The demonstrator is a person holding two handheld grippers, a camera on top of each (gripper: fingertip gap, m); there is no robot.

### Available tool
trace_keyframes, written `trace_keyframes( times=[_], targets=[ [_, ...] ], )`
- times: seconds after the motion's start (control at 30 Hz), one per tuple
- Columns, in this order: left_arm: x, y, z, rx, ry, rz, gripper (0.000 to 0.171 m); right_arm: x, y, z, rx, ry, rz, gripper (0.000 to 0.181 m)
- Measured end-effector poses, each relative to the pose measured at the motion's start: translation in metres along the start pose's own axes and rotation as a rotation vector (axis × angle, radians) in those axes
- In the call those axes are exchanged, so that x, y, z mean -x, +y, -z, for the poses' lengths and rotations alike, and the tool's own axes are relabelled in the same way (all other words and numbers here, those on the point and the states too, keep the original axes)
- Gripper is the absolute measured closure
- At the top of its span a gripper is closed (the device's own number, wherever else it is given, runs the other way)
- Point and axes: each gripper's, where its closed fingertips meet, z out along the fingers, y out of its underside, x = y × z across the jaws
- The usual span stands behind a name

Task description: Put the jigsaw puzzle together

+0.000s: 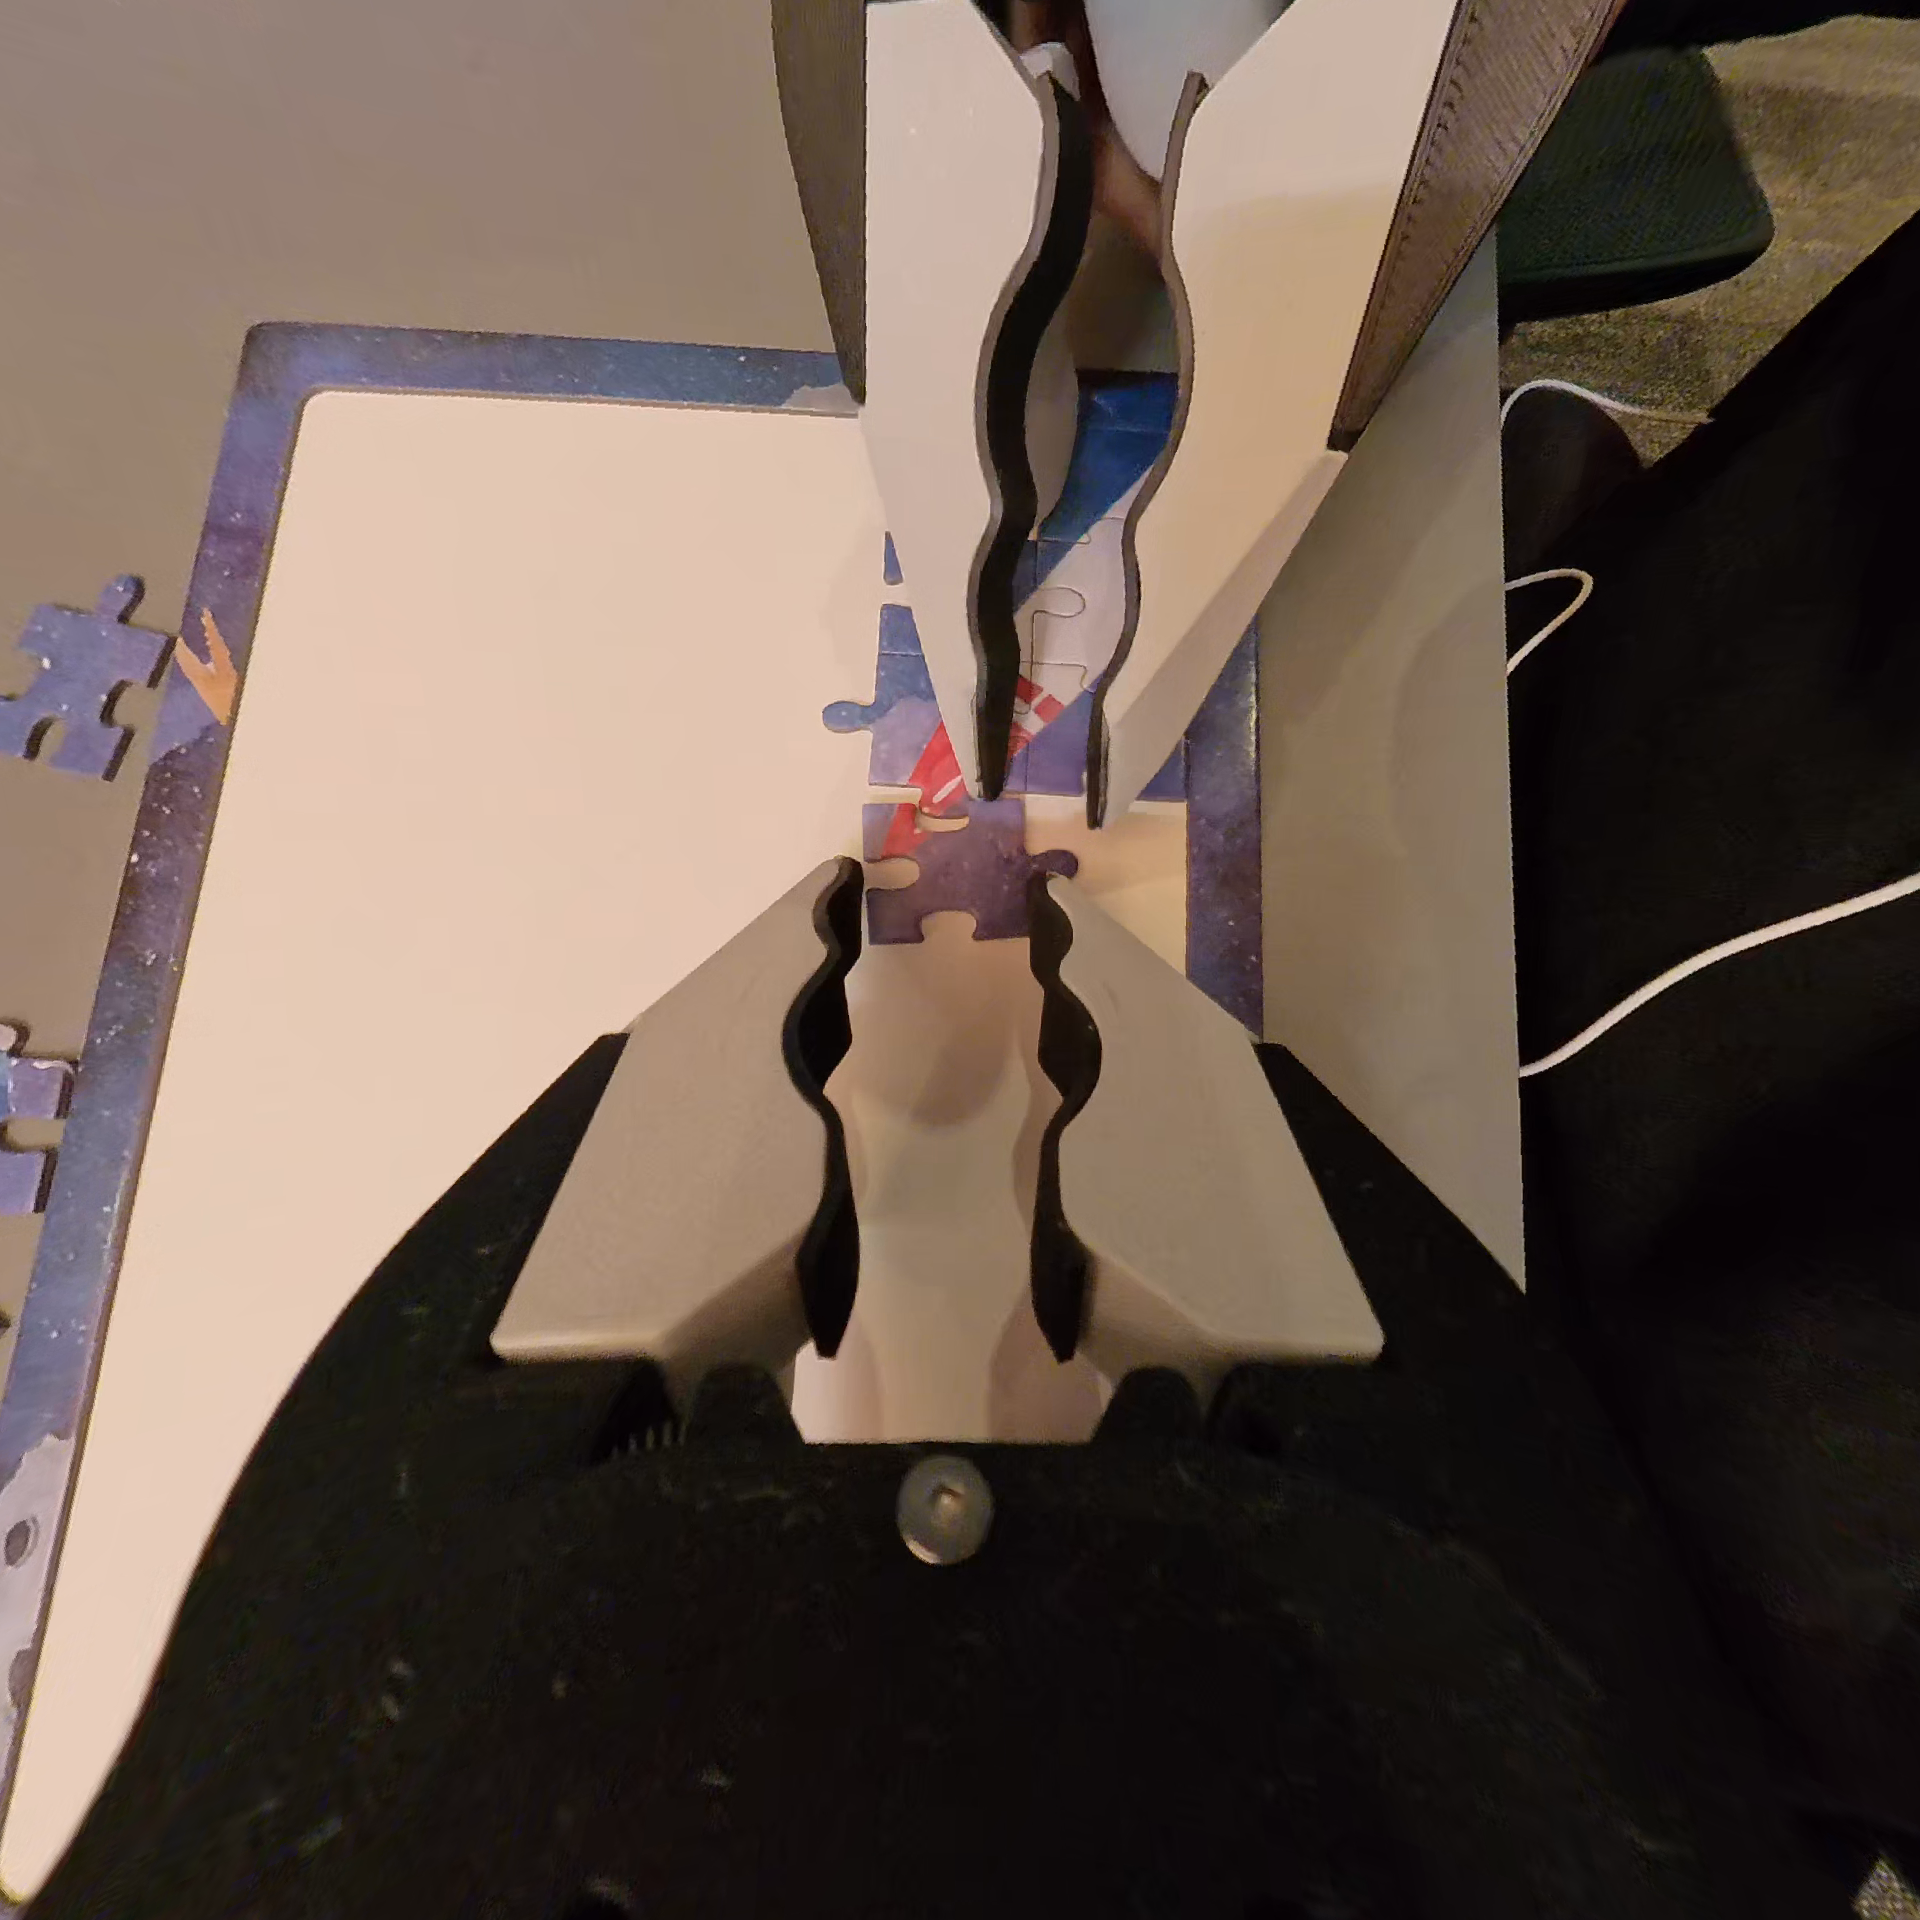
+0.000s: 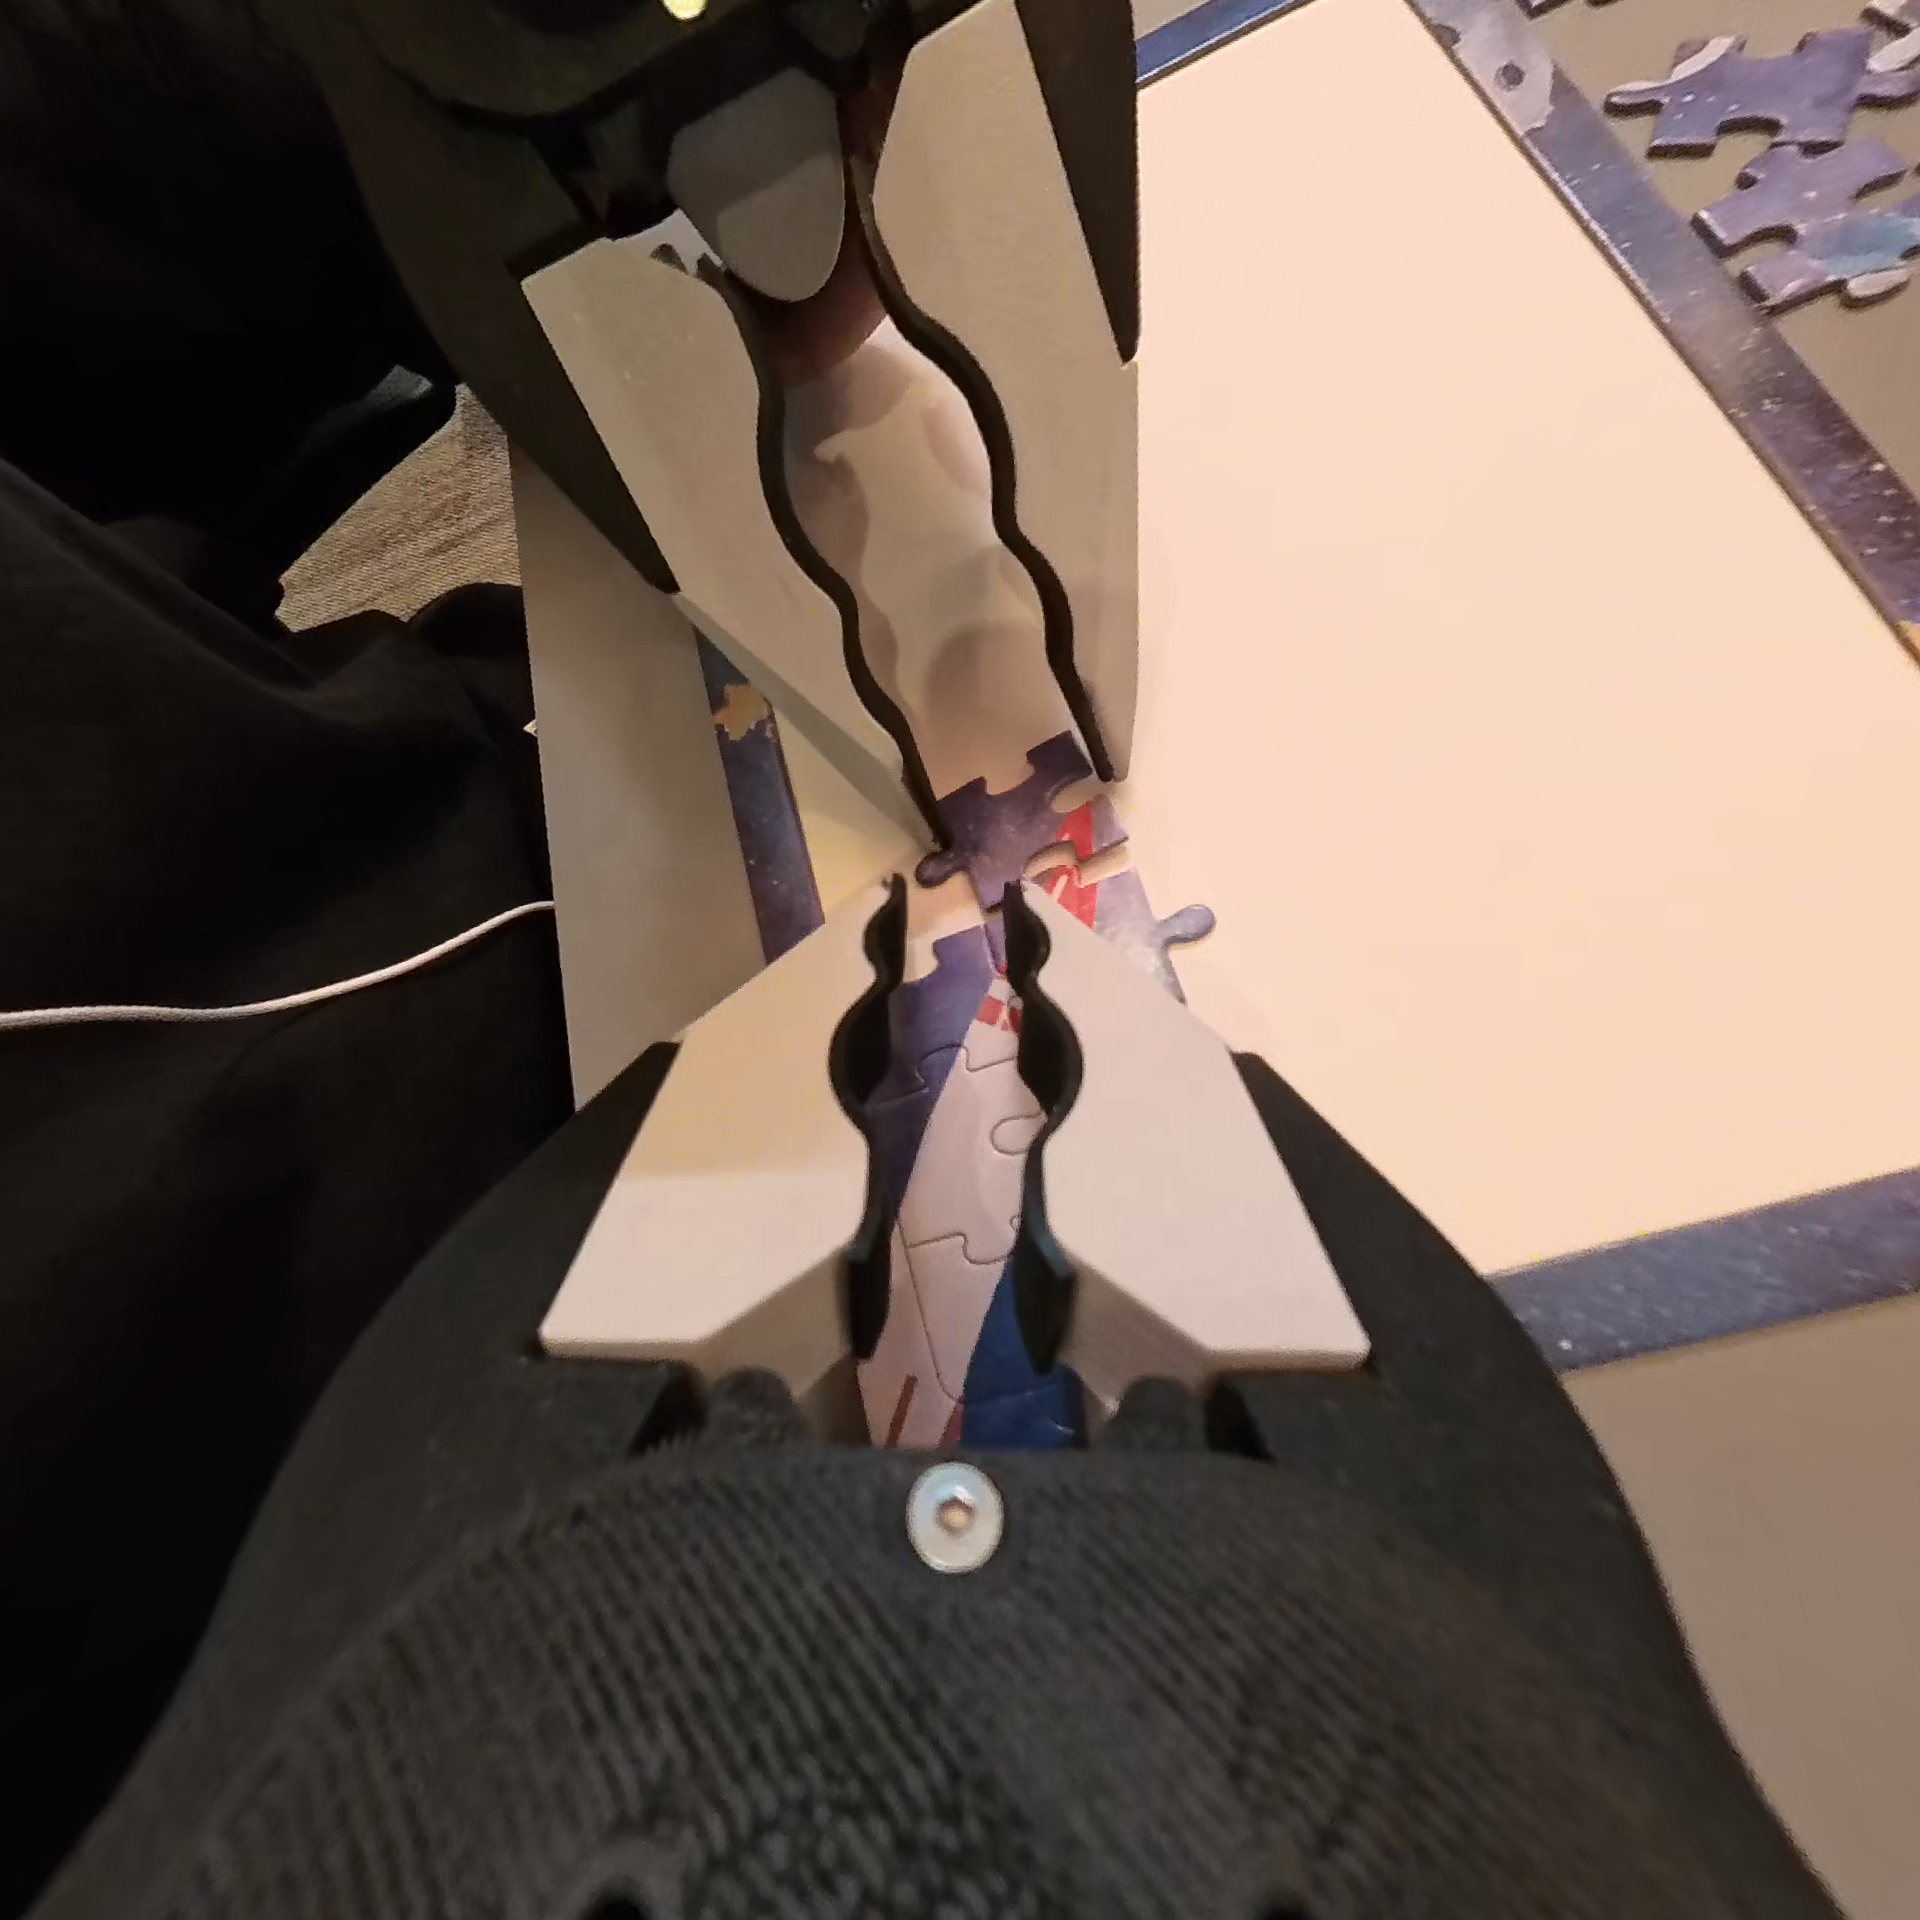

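Note:
A purple jigsaw piece [image 1: 966,862] lies flat on the white puzzle board [image 1: 540,779], touching the near edge of a small assembled block [image 1: 904,748] with blue, white and red print. My left gripper [image 1: 945,878] has a fingertip against each side of this piece and grips it. My right gripper [image 1: 1039,805] comes from the opposite side. Its jaws are narrowly apart and empty, and its tips rest on the assembled block [image 2: 966,1195] just behind the piece [image 2: 1008,821]. In the right wrist view, my left gripper [image 2: 1018,795] faces my right gripper [image 2: 958,906].
The board has a starry blue frame [image 1: 187,831] and sits at the table's edge. Loose purple pieces lie outside the frame [image 1: 78,675], and they also show in the right wrist view [image 2: 1766,156]. A white cable [image 1: 1714,956] runs over dark cloth beside the table. The grippers are tip to tip, or close to it.

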Motion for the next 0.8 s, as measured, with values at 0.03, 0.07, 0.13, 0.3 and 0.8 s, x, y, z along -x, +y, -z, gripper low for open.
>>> trace_keyframes(
  times=[0.03,0.07,0.13,0.3,0.8],
  targets=[
    [0.0,0.0,0.0,-0.001,-0.001,0.002,0.14,-0.001,0.0,0.0,-0.001,0.005,0.001,0.164],
    [0.0,0.0,0.0,-0.002,-0.001,0.004,0.14,-0.002,0.0,0.001,-0.003,0.01,0.003,0.164],
    [-0.001,0.0,0.0,-0.006,0.001,0.007,0.141,-0.002,0.0,0.002,-0.002,0.012,0.003,0.164],
    [-0.002,-0.002,-0.002,-0.007,0.017,0.003,0.143,-0.011,0.001,0.007,-0.001,0.048,0.001,0.161],
    [-0.001,-0.003,0.0,-0.001,0.063,0.01,0.139,-0.011,0.002,0.009,-0.008,0.04,-0.008,0.158]
  ],
)
